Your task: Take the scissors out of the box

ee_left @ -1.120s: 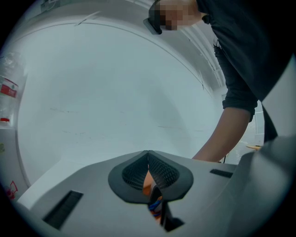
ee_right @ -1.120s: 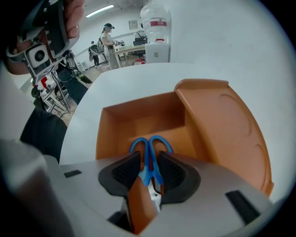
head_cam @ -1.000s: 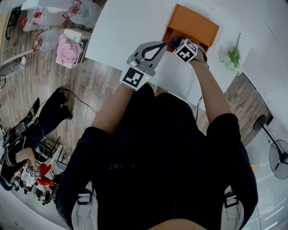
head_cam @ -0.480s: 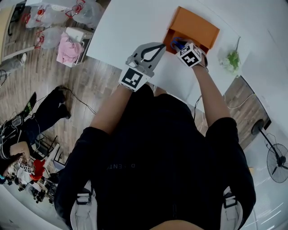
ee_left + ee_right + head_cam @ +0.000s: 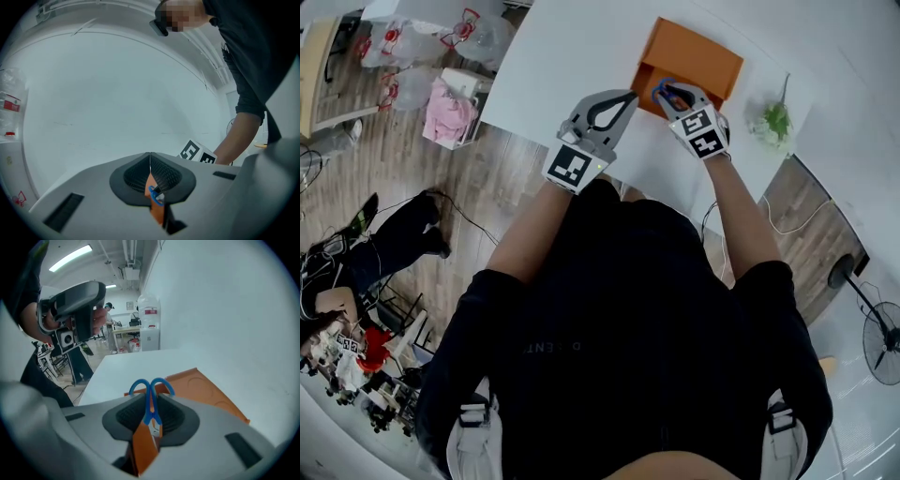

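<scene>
The orange box (image 5: pixel 694 54) lies open on the white table (image 5: pixel 572 56). My right gripper (image 5: pixel 668 93) hangs over the box's near edge, tilted down, and its jaws have just been closing on the blue-handled scissors (image 5: pixel 660 86). In the right gripper view the scissors (image 5: pixel 151 394) stand between the pads, handle loops up, above the box (image 5: pixel 206 389). My left gripper (image 5: pixel 630 95) is shut and empty, just left of the box. In the left gripper view its tips (image 5: pixel 150 154) meet, and a little of the box and the scissors (image 5: pixel 155 195) shows below them.
A small green plant (image 5: pixel 776 120) lies on the table right of the box. The table's near edge is close to my body. On the wooden floor to the left are plastic bags (image 5: pixel 412 42) and a pink cloth (image 5: pixel 442 101). A fan (image 5: pixel 881 342) stands at right.
My right gripper has come up out of the box with the scissors in its jaws and has tilted. The left gripper has risen slightly and is still shut.
</scene>
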Tool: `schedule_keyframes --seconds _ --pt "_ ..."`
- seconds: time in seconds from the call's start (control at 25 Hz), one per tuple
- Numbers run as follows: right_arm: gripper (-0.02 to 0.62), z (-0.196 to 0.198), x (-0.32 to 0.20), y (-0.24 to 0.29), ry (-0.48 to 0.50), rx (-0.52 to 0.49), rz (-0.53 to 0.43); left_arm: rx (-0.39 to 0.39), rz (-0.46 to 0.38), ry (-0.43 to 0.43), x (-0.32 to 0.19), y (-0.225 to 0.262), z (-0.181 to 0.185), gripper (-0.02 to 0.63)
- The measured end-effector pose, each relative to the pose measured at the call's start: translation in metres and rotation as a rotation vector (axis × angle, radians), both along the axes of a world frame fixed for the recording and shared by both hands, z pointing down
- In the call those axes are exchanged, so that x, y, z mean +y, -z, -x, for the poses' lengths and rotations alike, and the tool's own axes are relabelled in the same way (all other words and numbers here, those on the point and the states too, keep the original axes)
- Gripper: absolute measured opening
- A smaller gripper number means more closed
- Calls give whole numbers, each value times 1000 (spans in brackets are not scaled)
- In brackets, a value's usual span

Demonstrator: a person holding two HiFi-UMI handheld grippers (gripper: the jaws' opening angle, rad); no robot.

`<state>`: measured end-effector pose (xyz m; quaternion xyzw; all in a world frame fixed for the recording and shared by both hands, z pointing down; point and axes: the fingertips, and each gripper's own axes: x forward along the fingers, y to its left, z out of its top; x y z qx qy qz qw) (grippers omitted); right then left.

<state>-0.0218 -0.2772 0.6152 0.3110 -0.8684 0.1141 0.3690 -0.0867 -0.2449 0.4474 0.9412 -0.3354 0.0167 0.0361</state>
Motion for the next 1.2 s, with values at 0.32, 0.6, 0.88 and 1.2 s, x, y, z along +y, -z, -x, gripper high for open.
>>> schedule_keyframes --seconds 0.32,0.6,0.88,1.2 --pt "92 -12 11 81 -40 -198 -139 -9 -33 33 10 29 -10 20" --pt "92 -24 34 160 -79 -389 -223 -22 -70 26 26 50 -24 20" --pt "94 -37 47 217 -81 -496 -307 -5 -88 5 31 74 -34 20" --pt "94 -64 72 263 -83 -553 -385 4 -133 -45 49 111 -62 20"
